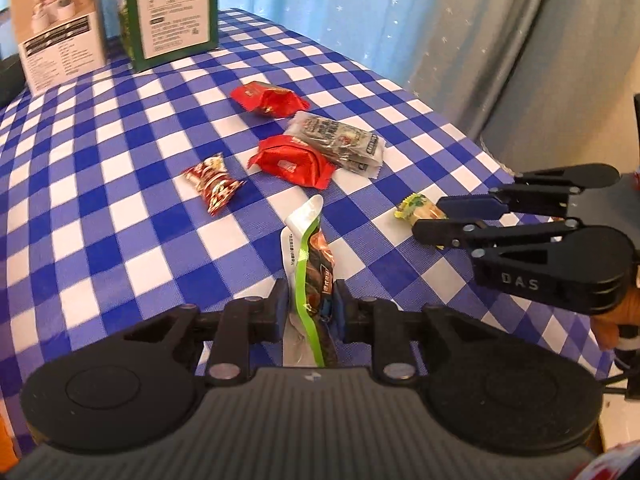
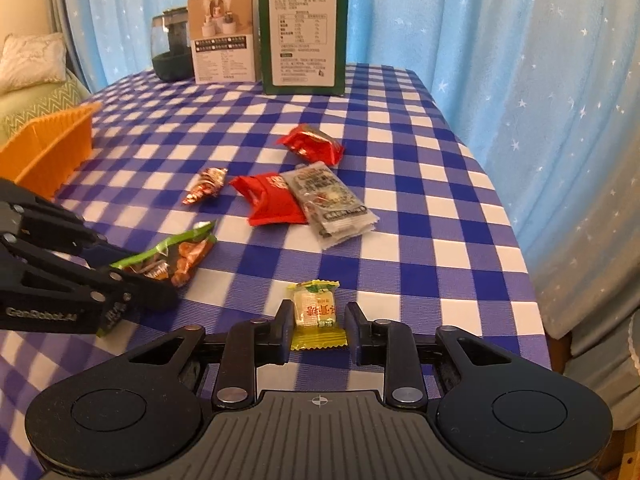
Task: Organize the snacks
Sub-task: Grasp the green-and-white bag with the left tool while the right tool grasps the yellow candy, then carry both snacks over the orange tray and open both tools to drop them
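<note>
My left gripper [image 1: 310, 304] is shut on a green-edged snack packet [image 1: 314, 256] and holds it just above the checked tablecloth; it also shows in the right wrist view [image 2: 172, 256]. My right gripper [image 2: 318, 320] is open, its fingers on either side of a yellow candy [image 2: 316, 308] that lies on the cloth, with small gaps. The same candy shows in the left wrist view [image 1: 420, 210]. Farther back lie two red packets [image 2: 272, 200] [image 2: 312, 144], a grey-green sachet [image 2: 328, 200] and a small red-gold candy [image 2: 206, 186].
An orange basket [image 2: 48, 148] stands at the table's left edge. A green box [image 2: 302, 32], a beige box [image 2: 222, 36] and a dark glass jar [image 2: 170, 44] stand at the back. The table's right edge [image 2: 500, 208] drops off beside a blue star curtain.
</note>
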